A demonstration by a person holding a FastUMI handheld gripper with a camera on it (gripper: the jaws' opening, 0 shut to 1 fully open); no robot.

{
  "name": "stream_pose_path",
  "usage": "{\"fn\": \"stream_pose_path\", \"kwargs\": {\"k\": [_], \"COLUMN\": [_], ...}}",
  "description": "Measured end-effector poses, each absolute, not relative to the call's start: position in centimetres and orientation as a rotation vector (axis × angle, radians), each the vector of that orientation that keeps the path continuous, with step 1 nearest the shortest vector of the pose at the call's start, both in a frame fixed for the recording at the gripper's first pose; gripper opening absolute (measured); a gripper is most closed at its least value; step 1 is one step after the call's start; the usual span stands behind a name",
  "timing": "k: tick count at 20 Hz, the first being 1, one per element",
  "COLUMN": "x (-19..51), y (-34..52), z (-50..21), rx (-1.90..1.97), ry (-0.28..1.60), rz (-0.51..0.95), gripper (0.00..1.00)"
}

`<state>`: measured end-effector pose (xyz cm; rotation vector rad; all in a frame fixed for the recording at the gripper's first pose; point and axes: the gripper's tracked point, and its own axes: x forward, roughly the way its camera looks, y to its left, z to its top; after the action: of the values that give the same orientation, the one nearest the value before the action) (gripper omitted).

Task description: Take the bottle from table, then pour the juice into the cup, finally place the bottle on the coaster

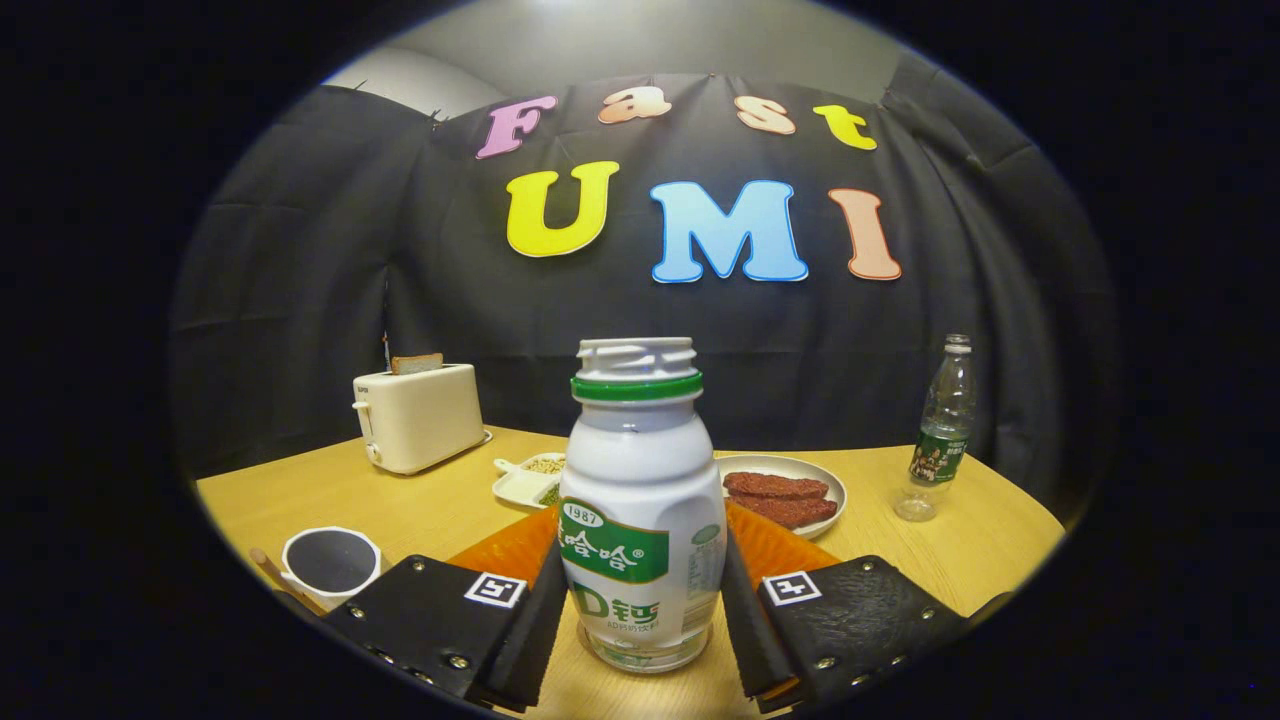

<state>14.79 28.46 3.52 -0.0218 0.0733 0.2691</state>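
With the bottle (640, 510) standing upright on the tabletop (420, 500) between the fingers, gripper (640, 615) sitting spread about bottle-wide, pads flanking the lower body; contact on either side too close to call. Bottle uncapped, green ring at the neck. Orange coaster (775, 550) lying just behind it. Cup (331, 562) sitting to the left, beside the left finger. Farther back: toaster (417, 415), plate (790, 490), small white dish (528, 482), clear water bottle (942, 430).

Toaster (420, 428) with bread, plate (800, 470) of meat, clear water bottle (942, 430).
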Motion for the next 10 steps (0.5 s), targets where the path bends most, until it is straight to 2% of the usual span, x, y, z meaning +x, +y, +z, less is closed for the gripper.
{"fn": "stream_pose_path", "kwargs": {"k": [10], "x": [17.0], "y": [29.4], "z": [2.7], "rx": [-0.049], "ry": [0.066], "rz": [0.254], "gripper": [0.71]}}
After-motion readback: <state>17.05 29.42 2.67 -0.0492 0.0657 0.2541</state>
